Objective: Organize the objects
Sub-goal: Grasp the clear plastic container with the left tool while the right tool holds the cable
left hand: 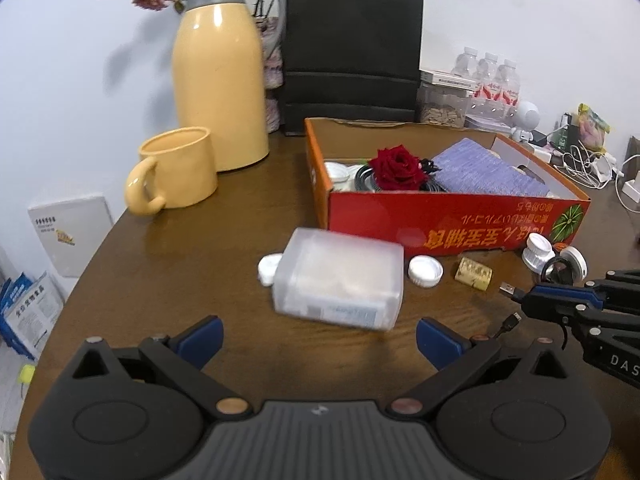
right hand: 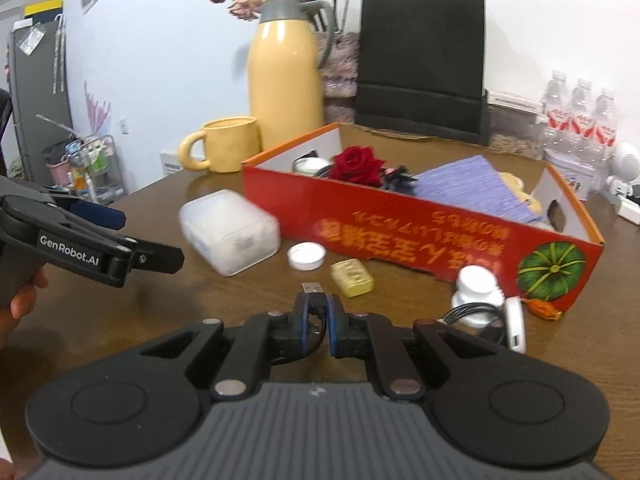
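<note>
My left gripper (left hand: 320,338) is open, its blue pads on either side of the near end of a frosted plastic box (left hand: 340,284) that lies on the brown table; nothing sits between them. Further right, my right gripper (right hand: 318,312) is shut on a black USB cable (right hand: 312,289), whose metal plug sticks out past the fingertips. The left wrist view shows that gripper (left hand: 532,300) from the side, with the plug (left hand: 508,290) in front of it. Behind stands the red cardboard box (right hand: 420,232), holding a red rose (right hand: 356,168) and a purple cloth (right hand: 476,188).
Loose on the table before the red box: a white cap (right hand: 303,256), a small yellow block (right hand: 352,278), a white knob-like piece (right hand: 478,288) and a white round device (right hand: 516,324) with coiled cable. A yellow mug (left hand: 176,168), yellow thermos (left hand: 220,80) and black bag (left hand: 352,52) stand behind.
</note>
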`<state>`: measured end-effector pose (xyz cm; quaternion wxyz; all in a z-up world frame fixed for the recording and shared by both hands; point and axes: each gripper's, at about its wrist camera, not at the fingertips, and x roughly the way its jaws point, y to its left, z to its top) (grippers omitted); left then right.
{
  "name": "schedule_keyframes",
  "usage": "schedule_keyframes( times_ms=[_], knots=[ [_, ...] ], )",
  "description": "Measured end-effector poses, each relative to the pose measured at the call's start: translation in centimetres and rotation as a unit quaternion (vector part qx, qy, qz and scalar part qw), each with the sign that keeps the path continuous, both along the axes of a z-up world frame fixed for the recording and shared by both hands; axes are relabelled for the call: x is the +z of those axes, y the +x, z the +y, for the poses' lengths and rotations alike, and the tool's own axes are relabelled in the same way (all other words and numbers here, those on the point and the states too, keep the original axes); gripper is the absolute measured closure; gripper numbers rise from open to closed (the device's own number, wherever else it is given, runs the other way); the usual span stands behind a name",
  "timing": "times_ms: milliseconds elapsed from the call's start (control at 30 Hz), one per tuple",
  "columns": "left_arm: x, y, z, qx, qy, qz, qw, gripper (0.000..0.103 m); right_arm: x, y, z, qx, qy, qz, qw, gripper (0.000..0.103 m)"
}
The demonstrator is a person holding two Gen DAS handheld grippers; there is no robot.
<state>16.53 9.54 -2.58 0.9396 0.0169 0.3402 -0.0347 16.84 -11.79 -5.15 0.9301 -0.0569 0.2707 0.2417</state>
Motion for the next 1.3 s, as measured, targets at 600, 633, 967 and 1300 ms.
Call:
schedule_keyframes(
  times_ms=[600, 633, 967, 1300],
  knots=[
    [-1.3, 6.2, -1.8, -0.028, 0.022, 0.021, 0.9992, 0.000, -0.4, 3.7, -1.5, -0.024, 0.015, -0.006, 1.000, 0.093],
    [-1.5, 6.3, -1.8, -0.029, 0.020, 0.021, 0.9992, 0.001, -0.5, 3.7, -1.5, -0.025, 0.016, -0.006, 1.000, 0.093],
    [-1.7, 5.1, -1.7, -0.011, 0.006, -0.005, 0.9999, 0.020, -0.4, 3.7, -2.0, -0.027, 0.031, -0.013, 0.999, 0.093],
    [-0.2, 0.8, -2.5, 0.034, -0.018, -0.045, 0.9982, 0.020, 0.6, 2.3, -2.7, -0.030, 0.046, -0.033, 0.998, 0.093]
  ],
)
